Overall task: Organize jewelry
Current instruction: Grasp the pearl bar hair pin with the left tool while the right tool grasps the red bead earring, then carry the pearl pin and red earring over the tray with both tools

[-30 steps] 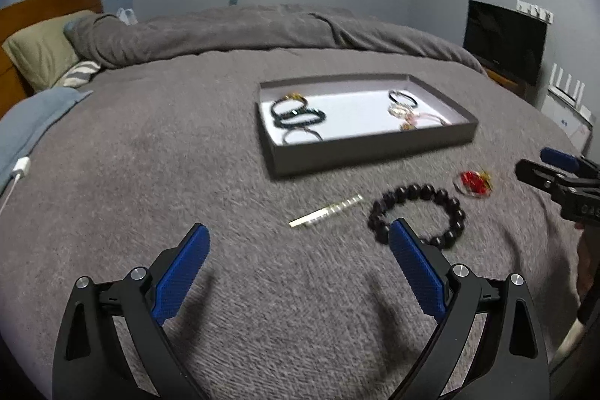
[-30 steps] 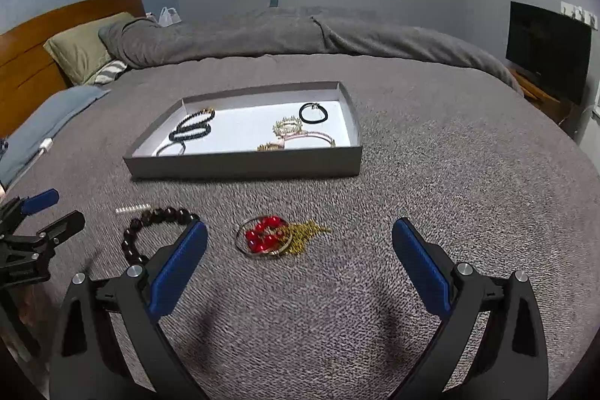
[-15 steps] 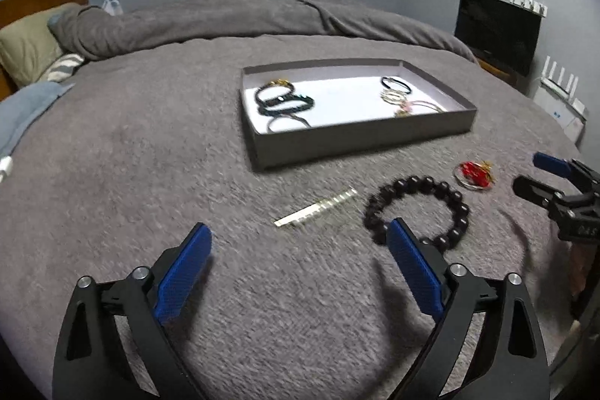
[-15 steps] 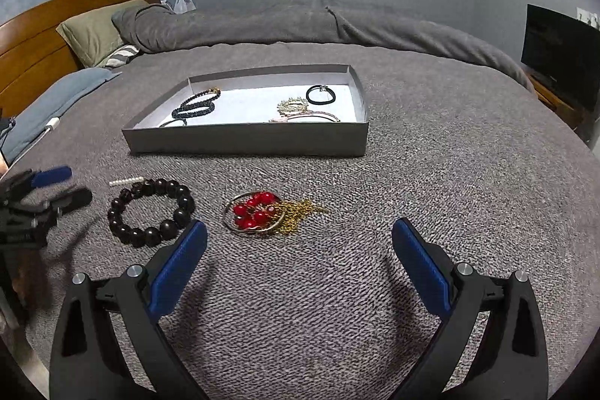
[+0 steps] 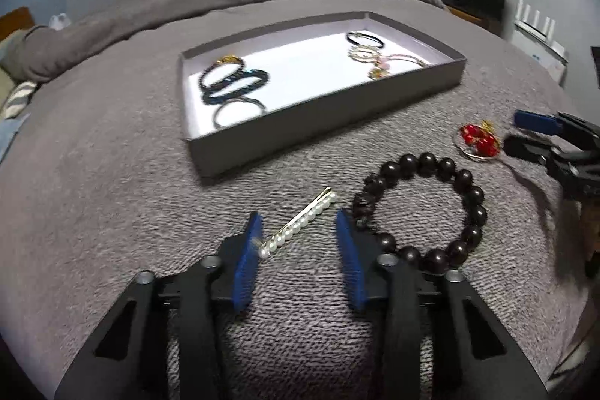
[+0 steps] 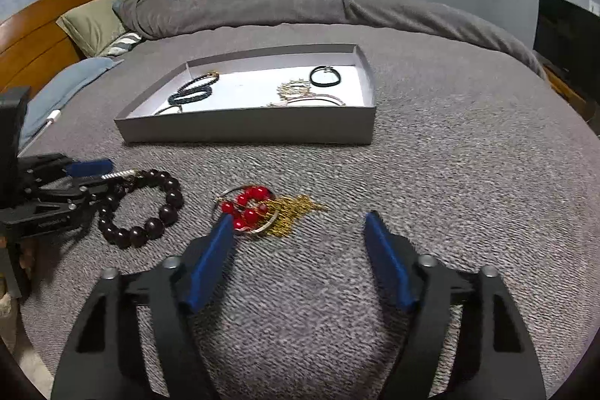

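Left wrist view showed the left tongs [image 5: 298, 223] low over the grey bed cover [image 5: 112, 197], their blue pads standing either side of a pearl hair clip [image 5: 298, 223]. The jaws had just been closing, and the clip's near end lay right against the left pad, but the right pad was still apart from it, so nothing was gripped yet. Just right of the clip lay a dark bead bracelet [image 5: 423, 208], its near-left beads tucked behind the right pad. Beyond them sat a shallow grey box [image 5: 322, 122] with dark bracelets at its left end and a black hair tie and gold pieces at its right.

Right wrist view showed the right tongs [image 6: 298, 223] also partly open, their jaws having just been closing, with nothing held. A red bead and gold tassel ornament [image 6: 258, 210] lay on the cover just ahead of the left pad, its near rim touching or almost touching that pad's tip; I could not tell which. The bead bracelet and the left tongs were at the left of that view.
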Demonstrator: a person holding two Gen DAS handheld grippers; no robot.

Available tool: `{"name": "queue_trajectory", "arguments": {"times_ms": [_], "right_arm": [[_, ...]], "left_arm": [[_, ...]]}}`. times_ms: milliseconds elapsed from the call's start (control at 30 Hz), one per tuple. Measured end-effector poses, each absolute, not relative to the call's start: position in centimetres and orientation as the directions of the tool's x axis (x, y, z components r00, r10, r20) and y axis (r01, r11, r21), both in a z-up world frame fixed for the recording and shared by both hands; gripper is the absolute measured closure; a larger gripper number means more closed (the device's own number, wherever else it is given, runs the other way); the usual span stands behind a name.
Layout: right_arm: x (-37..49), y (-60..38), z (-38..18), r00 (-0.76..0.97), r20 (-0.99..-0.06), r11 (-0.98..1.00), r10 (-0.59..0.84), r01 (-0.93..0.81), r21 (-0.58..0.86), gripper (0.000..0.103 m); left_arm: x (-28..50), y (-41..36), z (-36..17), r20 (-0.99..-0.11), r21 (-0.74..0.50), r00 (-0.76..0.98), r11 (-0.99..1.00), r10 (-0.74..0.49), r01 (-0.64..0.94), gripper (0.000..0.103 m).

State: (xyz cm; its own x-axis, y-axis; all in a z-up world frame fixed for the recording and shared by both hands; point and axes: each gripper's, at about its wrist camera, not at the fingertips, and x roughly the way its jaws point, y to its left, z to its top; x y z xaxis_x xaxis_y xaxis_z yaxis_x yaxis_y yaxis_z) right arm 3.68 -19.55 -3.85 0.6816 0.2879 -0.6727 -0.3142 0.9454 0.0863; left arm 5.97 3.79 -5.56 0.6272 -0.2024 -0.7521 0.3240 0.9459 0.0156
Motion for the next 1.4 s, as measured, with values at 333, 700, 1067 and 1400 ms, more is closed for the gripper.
{"name": "queue_trajectory", "arguments": {"times_ms": [333, 700, 1067, 1400], "right_arm": [[4.2, -16.0, -3.9, 0.665, -0.684, 0.911, 0.300, -0.413, -0.003, 0.073], [3.5, -17.6, -1.9, 0.704, -0.619, 0.916, 0.348, -0.397, 0.063, 0.096], [3.7, -19.3, 3.5, 0.759, -0.516, 0.915, 0.398, -0.374, 0.155, 0.096], [6.6, -18.7, 6.9, 0.785, -0.467, 0.912, 0.407, -0.378, 0.160, 0.096]], "left_arm": [[5.5, 4.0, -5.5, -0.741, -0.018, 0.625, 0.937, -0.246, 0.348, 0.088], [4.6, 4.7, -4.5, -0.708, -0.025, 0.659, 0.941, -0.254, 0.336, 0.097], [4.1, 5.6, -3.5, -0.678, -0.040, 0.688, 0.948, -0.259, 0.316, 0.097], [3.9, 6.1, -0.3, -0.611, -0.075, 0.738, 0.949, -0.286, 0.306, 0.097]]}}
